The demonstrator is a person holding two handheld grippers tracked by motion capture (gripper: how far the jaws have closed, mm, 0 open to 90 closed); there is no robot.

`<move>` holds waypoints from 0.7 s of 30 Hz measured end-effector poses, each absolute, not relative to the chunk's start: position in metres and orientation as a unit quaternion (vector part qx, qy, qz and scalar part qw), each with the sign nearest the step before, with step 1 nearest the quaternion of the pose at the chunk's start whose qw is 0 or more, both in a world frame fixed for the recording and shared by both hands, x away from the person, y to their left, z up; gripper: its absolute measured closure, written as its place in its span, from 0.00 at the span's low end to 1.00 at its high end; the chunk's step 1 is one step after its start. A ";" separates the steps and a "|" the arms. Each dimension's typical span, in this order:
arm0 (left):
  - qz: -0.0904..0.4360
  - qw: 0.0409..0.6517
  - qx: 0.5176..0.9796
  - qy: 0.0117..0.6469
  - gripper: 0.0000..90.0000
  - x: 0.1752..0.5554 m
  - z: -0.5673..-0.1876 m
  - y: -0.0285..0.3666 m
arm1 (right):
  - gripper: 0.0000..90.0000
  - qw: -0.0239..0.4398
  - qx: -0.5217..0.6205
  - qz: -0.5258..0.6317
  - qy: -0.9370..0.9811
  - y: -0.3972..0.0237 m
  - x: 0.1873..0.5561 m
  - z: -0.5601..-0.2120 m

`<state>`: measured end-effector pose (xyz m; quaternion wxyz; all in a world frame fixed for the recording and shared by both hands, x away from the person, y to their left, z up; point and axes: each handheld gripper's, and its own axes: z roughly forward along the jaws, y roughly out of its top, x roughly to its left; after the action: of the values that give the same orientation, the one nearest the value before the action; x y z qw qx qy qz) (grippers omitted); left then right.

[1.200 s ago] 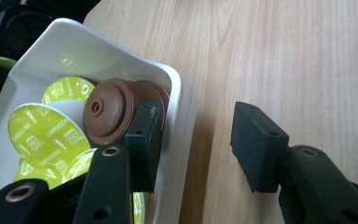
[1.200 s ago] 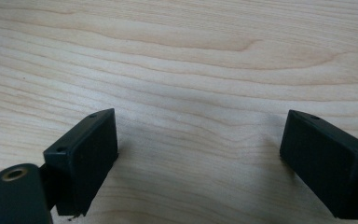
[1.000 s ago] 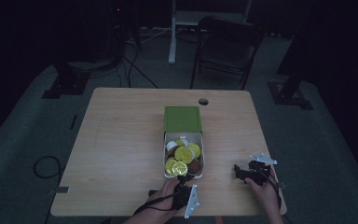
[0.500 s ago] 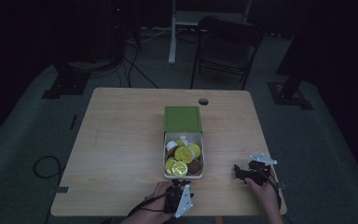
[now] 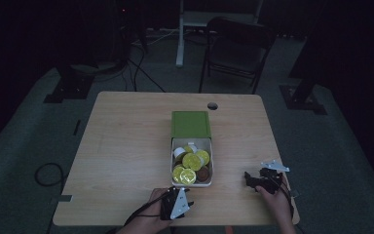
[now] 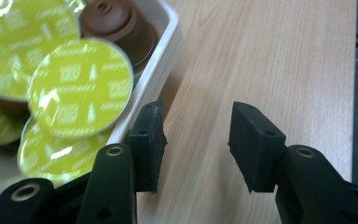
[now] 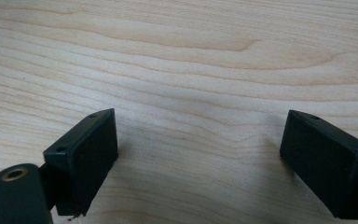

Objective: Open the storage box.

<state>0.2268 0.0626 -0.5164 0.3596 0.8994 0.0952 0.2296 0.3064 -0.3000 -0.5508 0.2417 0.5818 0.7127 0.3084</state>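
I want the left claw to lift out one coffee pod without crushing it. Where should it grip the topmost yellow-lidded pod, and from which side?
Grip the topmost yellow-lidded pod by its round rim, one jaw on each side of the foil lid, coming from above. It lies tilted on other pods in the white box, so its sides are probably hard to reach. The left claw stands open beside the box.

Surface (image 5: 126, 146) bare across left half of frame and lower right; only obstacle is tray (image 5: 192, 181) of capsules (image 5: 192, 161) with green lid (image 5: 190, 124) at centre.
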 end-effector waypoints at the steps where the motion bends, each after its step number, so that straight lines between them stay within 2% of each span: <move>1: 0.226 0.361 0.899 0.100 0.62 0.227 -0.517 0.065 | 0.12 0.242 0.582 0.308 0.713 -0.300 0.306 -0.551; 21: 0.228 0.364 0.888 0.165 0.61 0.234 -0.520 0.110 | 0.12 0.242 0.582 0.308 0.713 -0.300 0.306 -0.551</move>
<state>0.2337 0.1097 -0.5196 0.3635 0.8881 0.1652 0.2278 0.3064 -0.3000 -0.5508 0.2420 0.5817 0.7128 0.3083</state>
